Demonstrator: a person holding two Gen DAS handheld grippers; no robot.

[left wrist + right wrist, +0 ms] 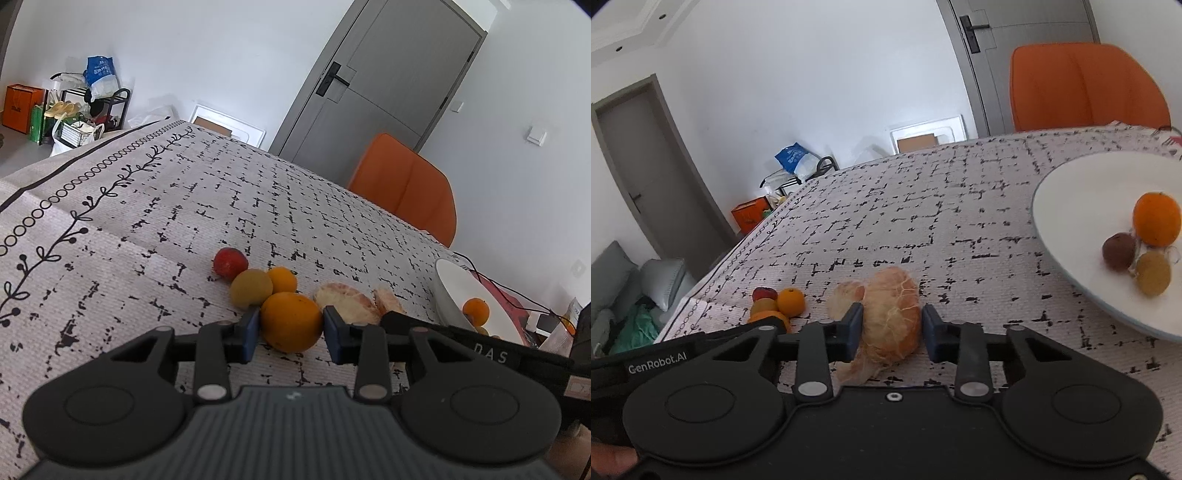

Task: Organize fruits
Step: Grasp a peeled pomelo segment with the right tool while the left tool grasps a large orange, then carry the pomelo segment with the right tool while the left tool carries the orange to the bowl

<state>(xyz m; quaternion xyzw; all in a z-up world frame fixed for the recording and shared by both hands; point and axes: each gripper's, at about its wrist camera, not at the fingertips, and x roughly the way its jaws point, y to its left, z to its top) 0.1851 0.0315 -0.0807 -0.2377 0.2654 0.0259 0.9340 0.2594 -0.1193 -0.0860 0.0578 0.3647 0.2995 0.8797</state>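
A large orange [291, 317] rests on the patterned tablecloth, and my left gripper [291, 332] is shut on it, a blue pad against each side. Behind it lie a red fruit [230, 262], a yellow-green fruit [251, 288] and a small orange [282, 279]. My right gripper [892, 332] is shut on a peeled citrus piece [892, 314] that lies on the cloth; a second peeled piece [846, 295] sits just behind on the left. The white plate [1071, 206] at the right holds an orange [1156, 219], a brownish fruit [1119, 251] and a yellow fruit [1153, 273].
An orange chair [406, 188] stands at the table's far edge, with a grey door [369, 74] behind it. A red item with black cables [509, 299] lies beyond the plate. Bags and a rack [74, 110] stand on the floor past the table's left end.
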